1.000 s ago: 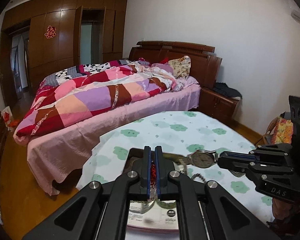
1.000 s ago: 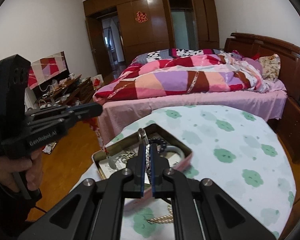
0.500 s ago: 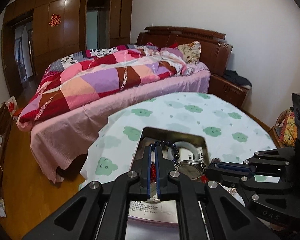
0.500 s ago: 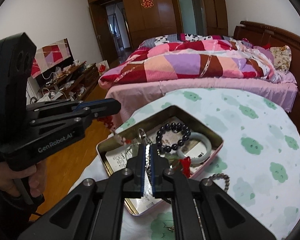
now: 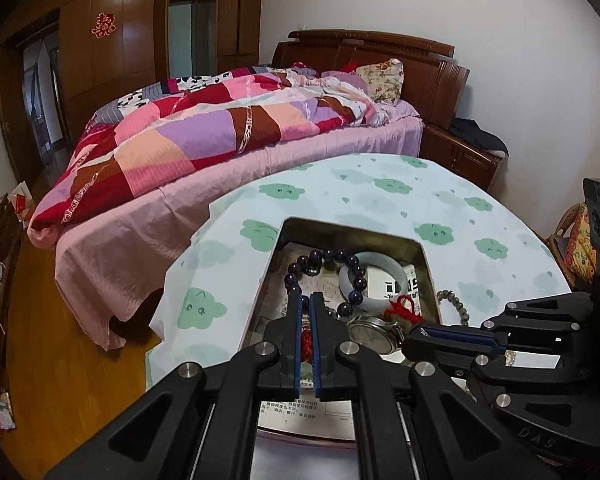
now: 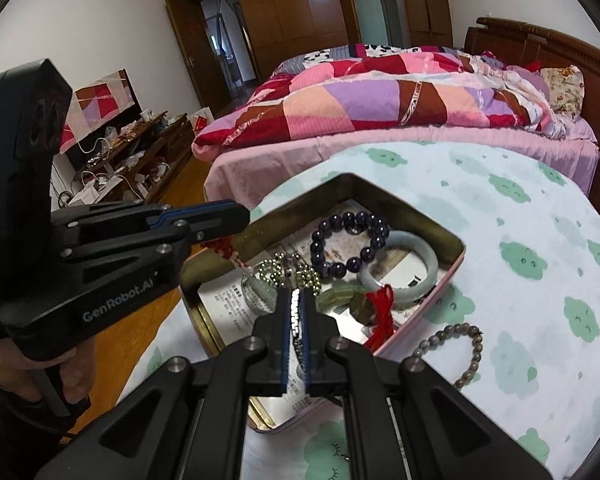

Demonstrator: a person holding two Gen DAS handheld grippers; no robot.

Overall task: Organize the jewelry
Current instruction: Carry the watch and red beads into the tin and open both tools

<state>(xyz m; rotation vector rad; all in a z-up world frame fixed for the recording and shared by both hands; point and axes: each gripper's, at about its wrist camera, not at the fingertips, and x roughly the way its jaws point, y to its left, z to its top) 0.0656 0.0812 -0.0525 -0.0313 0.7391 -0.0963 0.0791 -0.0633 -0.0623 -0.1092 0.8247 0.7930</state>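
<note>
A pink metal tin (image 6: 458, 249) (image 5: 428, 264) stands open on the round table. In it lie a dark bead bracelet (image 6: 350, 243), a pale jade bangle (image 6: 428, 258), a watch (image 5: 374, 334) and a red-tasselled charm (image 6: 384, 308). My left gripper (image 5: 306, 304) is shut on a red cord over the tin's near left side. My right gripper (image 6: 297, 300) is shut on the metal watch band over the tin; it also shows in the left wrist view (image 5: 410, 340). A brown bead bracelet (image 6: 456, 350) lies on the cloth right of the tin.
The table wears a white cloth with green clouds (image 6: 540, 240). A bed with a patchwork quilt (image 5: 228, 128) stands close behind. A TV stand with clutter (image 6: 132, 148) is at the far left across the wood floor.
Both grippers have come down and forward over the tin. The watch, held up in the air a second ago, now rests in the tin.
</note>
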